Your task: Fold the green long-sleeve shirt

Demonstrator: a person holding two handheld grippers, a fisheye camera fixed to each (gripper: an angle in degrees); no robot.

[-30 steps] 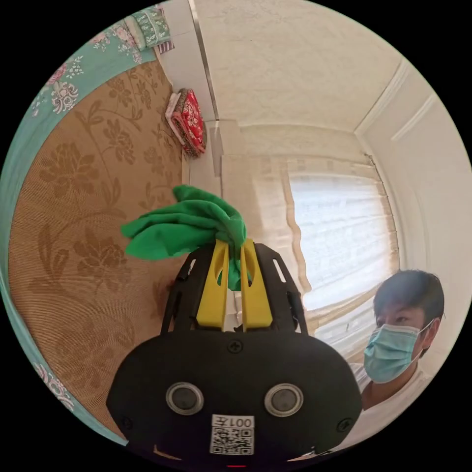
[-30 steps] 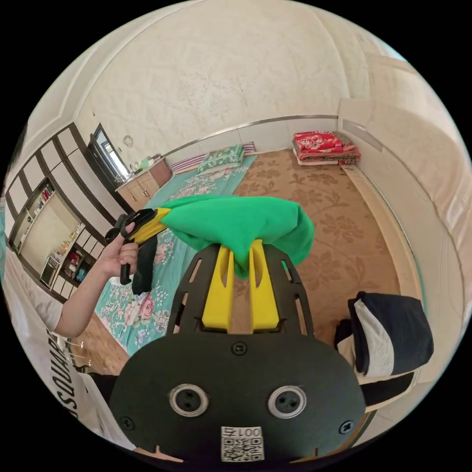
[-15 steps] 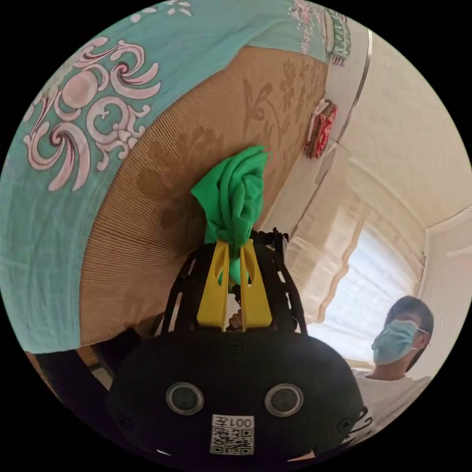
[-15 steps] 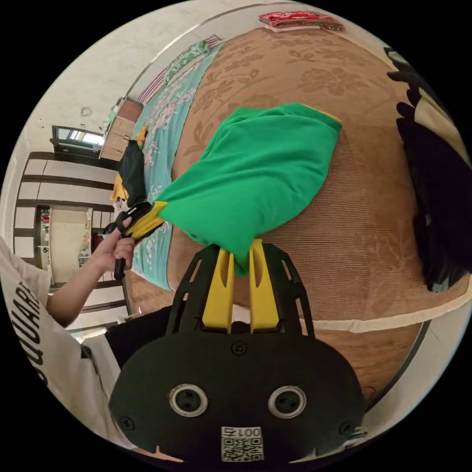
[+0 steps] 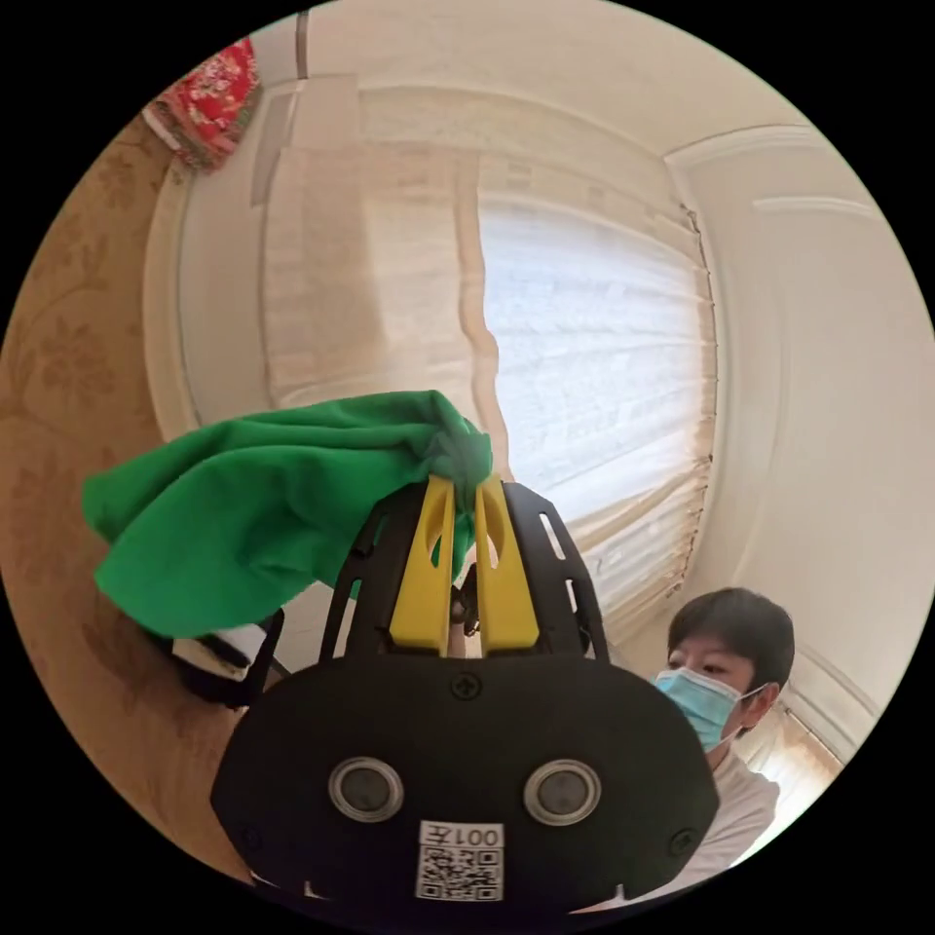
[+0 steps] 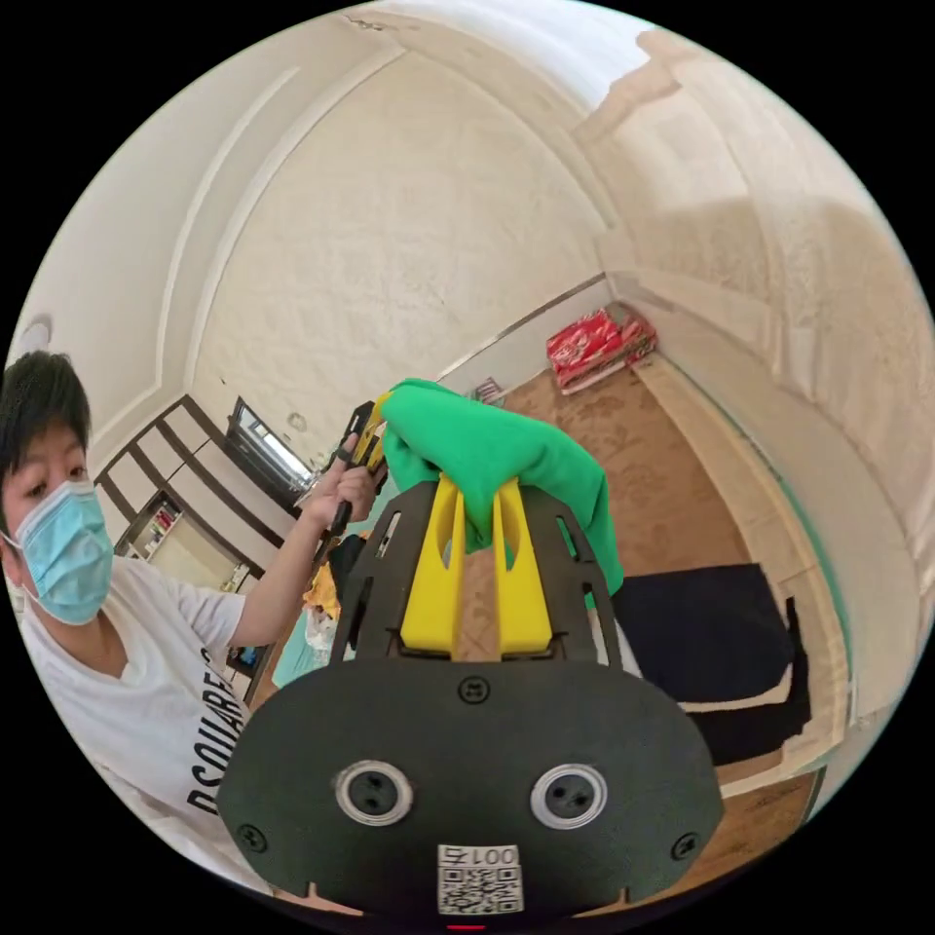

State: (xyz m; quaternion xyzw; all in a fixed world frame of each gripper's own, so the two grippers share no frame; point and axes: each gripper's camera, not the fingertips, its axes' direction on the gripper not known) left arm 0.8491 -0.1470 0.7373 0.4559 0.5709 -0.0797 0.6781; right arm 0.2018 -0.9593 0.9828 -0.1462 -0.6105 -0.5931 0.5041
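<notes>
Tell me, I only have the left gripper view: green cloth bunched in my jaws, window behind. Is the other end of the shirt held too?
Observer: Yes. In the right gripper view the right gripper has both jaws pressed on the green shirt.
Operator: Is the shirt touching the bed?
Observer: No, there it hangs in the air, spanning across to the left gripper.
Operator: What lies under it?
Observer: A dark folded garment on the brown floral mat.
</notes>
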